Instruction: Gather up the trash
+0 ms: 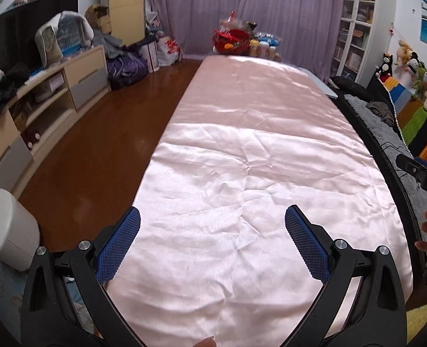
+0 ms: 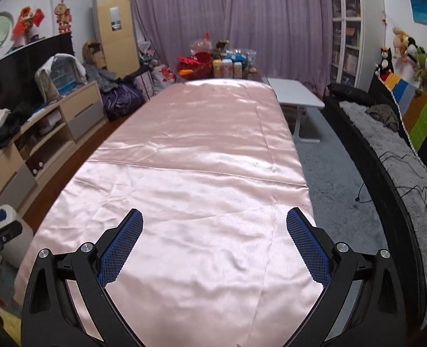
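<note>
Over the long table with the shiny pink satin cloth (image 1: pixel 242 150), both grippers are just hanging there with nothing in them. The left gripper (image 1: pixel 212 217) has its 2 blue-padded fingers spread wide apart, and the right gripper (image 2: pixel 214 217) looks the same, fingers wide and nothing between them.

As for trash, honestly I can't pick out any loose bit on the cloth from either wrist view. What's on the table is bunched at the far end by the purple curtain (image 2: pixel 242 23): a red basket (image 1: pixel 231 40) with stuff in it, crinkly plastic bags, and a row of 3 or so jars with yellowish lids (image 2: pixel 227 68). Can't tell if any of that counts as trash.

A white bin (image 1: pixel 8 228) stands on the floor just beside the table's near left corner. On the right there's a dark sofa with a grey throw (image 2: pixel 393 156), and a small white side table (image 2: pixel 297 94) sits near the far right end.
</note>
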Demonstrator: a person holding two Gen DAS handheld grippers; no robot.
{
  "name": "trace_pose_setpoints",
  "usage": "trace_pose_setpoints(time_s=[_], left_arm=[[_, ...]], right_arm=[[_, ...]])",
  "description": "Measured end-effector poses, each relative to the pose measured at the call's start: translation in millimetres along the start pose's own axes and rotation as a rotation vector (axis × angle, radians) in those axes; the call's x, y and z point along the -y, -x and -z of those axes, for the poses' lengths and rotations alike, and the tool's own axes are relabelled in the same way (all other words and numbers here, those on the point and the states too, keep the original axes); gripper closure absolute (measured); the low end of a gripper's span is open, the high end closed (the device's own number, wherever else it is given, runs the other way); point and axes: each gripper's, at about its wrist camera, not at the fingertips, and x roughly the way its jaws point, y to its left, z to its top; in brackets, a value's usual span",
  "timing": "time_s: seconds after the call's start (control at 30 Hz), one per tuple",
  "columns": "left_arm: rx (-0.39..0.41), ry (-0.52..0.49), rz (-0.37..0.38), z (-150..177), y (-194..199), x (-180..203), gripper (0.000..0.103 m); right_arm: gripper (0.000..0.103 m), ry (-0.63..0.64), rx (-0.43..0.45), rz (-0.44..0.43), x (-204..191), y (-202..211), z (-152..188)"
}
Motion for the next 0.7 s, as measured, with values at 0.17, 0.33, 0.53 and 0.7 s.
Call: trace_pose_setpoints(time_s=[0.17, 0.33, 0.53, 0.7], left_arm=[[-0.106, 0.048, -0.015, -12.4, -87.8, -11.5, 0.008], [-0.161, -0.001, -0.047, -19.1, -127.2, -11.0, 0.008], [-0.139, -0.070, -0.059, -19.8, -136.0, -8.1, 0.007], [-0.123, -0.075, -0.057, -16.9, -136.7, -8.9, 0.007]], right_arm=[[0.003, -0.075, -0.125, -0.008, 13.5, -103.2, -18.3], [0.003, -0.047, -0.236, 0.014, 11.1, -159.6, -26.1], [0.002, 0.025, -0.231, 0.063, 10.6, -175.3, -29.3], [0.002, 0.019, -0.227, 0.057, 13.2, -175.0, -30.5]])
